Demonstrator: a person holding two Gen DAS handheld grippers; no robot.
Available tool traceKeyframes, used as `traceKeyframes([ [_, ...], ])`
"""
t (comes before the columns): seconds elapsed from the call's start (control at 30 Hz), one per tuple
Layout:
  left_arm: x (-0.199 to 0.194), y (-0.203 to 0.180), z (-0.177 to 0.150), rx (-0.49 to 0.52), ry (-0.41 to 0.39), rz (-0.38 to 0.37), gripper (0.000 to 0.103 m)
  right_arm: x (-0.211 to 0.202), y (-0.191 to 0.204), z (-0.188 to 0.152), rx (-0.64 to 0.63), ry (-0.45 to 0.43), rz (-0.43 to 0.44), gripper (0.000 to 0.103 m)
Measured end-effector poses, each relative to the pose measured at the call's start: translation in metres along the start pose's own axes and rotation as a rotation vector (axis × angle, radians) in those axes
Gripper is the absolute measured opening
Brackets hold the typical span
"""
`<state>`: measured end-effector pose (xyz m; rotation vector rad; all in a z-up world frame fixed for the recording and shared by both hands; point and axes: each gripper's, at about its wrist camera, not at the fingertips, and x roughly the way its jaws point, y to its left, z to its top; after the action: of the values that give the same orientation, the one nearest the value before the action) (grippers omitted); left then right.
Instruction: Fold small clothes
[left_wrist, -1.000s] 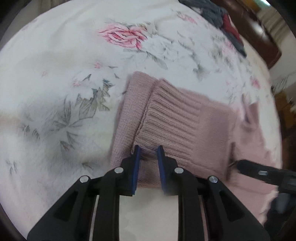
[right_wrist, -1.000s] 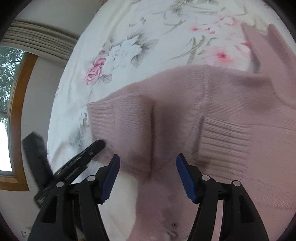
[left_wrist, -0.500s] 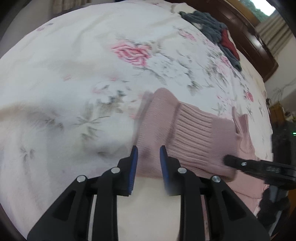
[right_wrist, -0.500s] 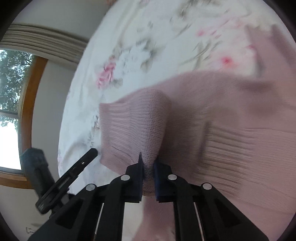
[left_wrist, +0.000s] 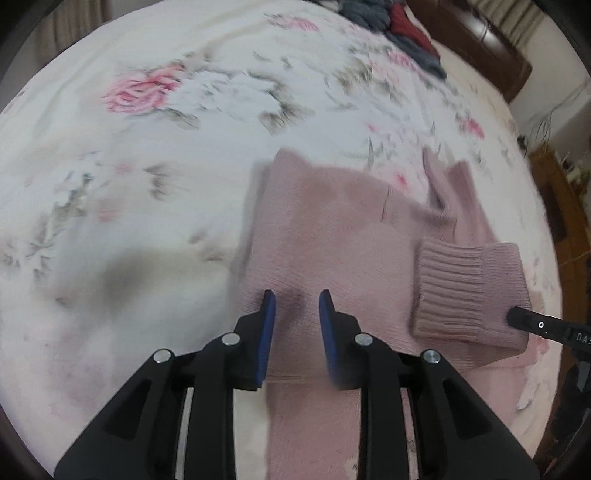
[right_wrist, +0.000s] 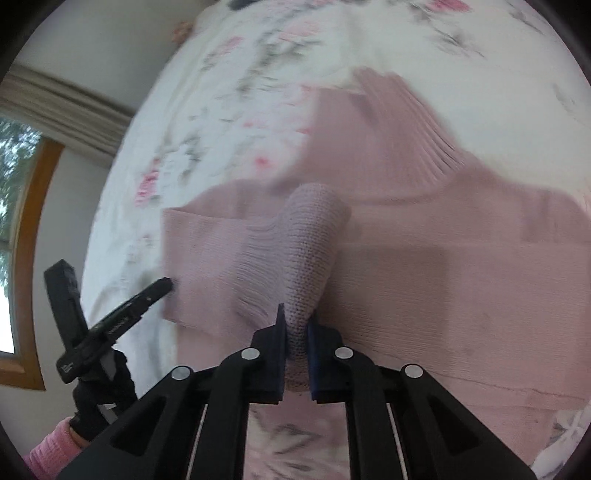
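Knit: a pink sweater (left_wrist: 332, 236) lies flat on the floral bedspread (left_wrist: 147, 147).
Right claw: my right gripper (right_wrist: 295, 332) pinches the ribbed sleeve cuff (right_wrist: 295, 266), lifted over the body.
Left claw: my left gripper (left_wrist: 295, 314) hovers spread above the sweater, holding nothing.
Risk: I judge the cuff could slip or drag the layer beneath, skewing the fold.

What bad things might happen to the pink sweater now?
The right hand-held gripper pinches only a small bunch of the sleeve, so it might slip out mid-fold. The left hand-held gripper is open above the pink sweater, holding nothing, so the body might drag across the bedspread and bunch up.
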<state>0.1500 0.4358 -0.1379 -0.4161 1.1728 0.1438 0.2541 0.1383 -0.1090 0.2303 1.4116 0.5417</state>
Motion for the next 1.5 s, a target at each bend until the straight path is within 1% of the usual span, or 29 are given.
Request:
traceKeyframes([
  [0.1,0.016,-0.007,-0.002,0.015,0.032,0.035,0.024,0.016,-0.024,-0.004,0.036,0.027,-0.038,0.009],
  [0.2,0.025,-0.012,-0.003,0.038,0.039,0.064,0.024,0.036,-0.043,-0.007,0.082,0.061,-0.045,0.010],
  [0.33,0.029,-0.009,-0.001,0.033,0.048,0.061,0.024,0.045,-0.049,-0.008,0.089,0.081,-0.050,0.013],
  [0.37,0.028,-0.009,-0.001,0.029,0.052,0.057,0.024,0.044,-0.049,-0.007,0.091,0.086,-0.052,0.015],
  [0.4,0.027,-0.009,0.000,0.026,0.055,0.057,0.024,0.040,-0.048,-0.006,0.093,0.087,-0.058,0.018],
  [0.43,0.024,-0.009,0.001,0.023,0.057,0.058,0.024,0.032,-0.045,-0.005,0.089,0.069,-0.080,0.023],
  [0.47,0.021,-0.010,0.002,0.020,0.054,0.055,0.024,0.019,-0.038,-0.004,0.070,0.027,-0.111,0.024],
  [0.5,0.016,-0.011,0.003,0.021,0.043,0.041,0.024,0.009,-0.030,-0.003,0.041,-0.004,-0.119,0.029],
  [0.53,0.012,-0.013,0.002,0.027,0.034,0.030,0.025,0.004,-0.022,-0.001,0.018,-0.020,-0.120,0.037],
  [0.6,0.008,-0.020,0.003,0.058,0.022,0.022,0.029,0.001,-0.005,0.001,-0.023,-0.020,-0.110,0.046],
  [0.7,0.013,-0.026,0.001,0.072,0.046,0.009,0.029,0.017,0.030,0.003,-0.105,0.035,-0.076,0.046],
  [0.8,0.023,-0.024,0.001,0.064,0.067,0.019,0.029,0.044,0.058,0.000,-0.157,0.098,-0.094,0.046],
  [0.9,0.032,-0.017,0.000,0.046,0.086,-0.006,0.029,0.064,0.066,-0.002,-0.177,0.130,-0.120,0.046],
  [1.0,0.036,-0.009,0.001,0.024,0.094,-0.042,0.029,0.082,0.069,-0.001,-0.186,0.144,-0.151,0.052],
  [1.07,0.038,-0.005,0.002,0.005,0.102,-0.057,0.029,0.088,0.068,0.000,-0.196,0.148,-0.168,0.053],
  [1.17,0.041,-0.008,0.002,0.012,0.104,-0.046,0.029,0.099,0.071,0.003,-0.227,0.152,-0.214,0.052],
  [1.2,0.041,-0.009,0.002,0.019,0.104,-0.039,0.029,0.103,0.074,0.004,-0.248,0.147,-0.252,0.040],
  [1.23,0.041,-0.010,0.001,0.026,0.105,-0.033,0.029,0.103,0.074,0.005,-0.256,0.144,-0.268,0.034],
  [1.27,0.041,-0.011,0.001,0.030,0.105,-0.029,0.029,0.100,0.073,0.006,-0.254,0.135,-0.266,0.028],
  [1.3,0.041,-0.011,0.002,0.030,0.106,-0.029,0.029,0.096,0.070,0.006,-0.246,0.126,-0.267,0.015],
  [1.33,0.041,-0.011,0.002,0.027,0.105,-0.031,0.029,0.093,0.067,0.007,-0.236,0.122,-0.255,0.014],
  [1.43,0.043,-0.012,0.002,0.022,0.102,-0.039,0.029,0.067,0.050,0.006,-0.164,0.080,-0.173,0.014],
  [1.5,0.044,-0.012,0.001,0.029,0.097,-0.037,0.029,0.047,0.041,0.004,-0.150,0.039,-0.162,0.014],
])
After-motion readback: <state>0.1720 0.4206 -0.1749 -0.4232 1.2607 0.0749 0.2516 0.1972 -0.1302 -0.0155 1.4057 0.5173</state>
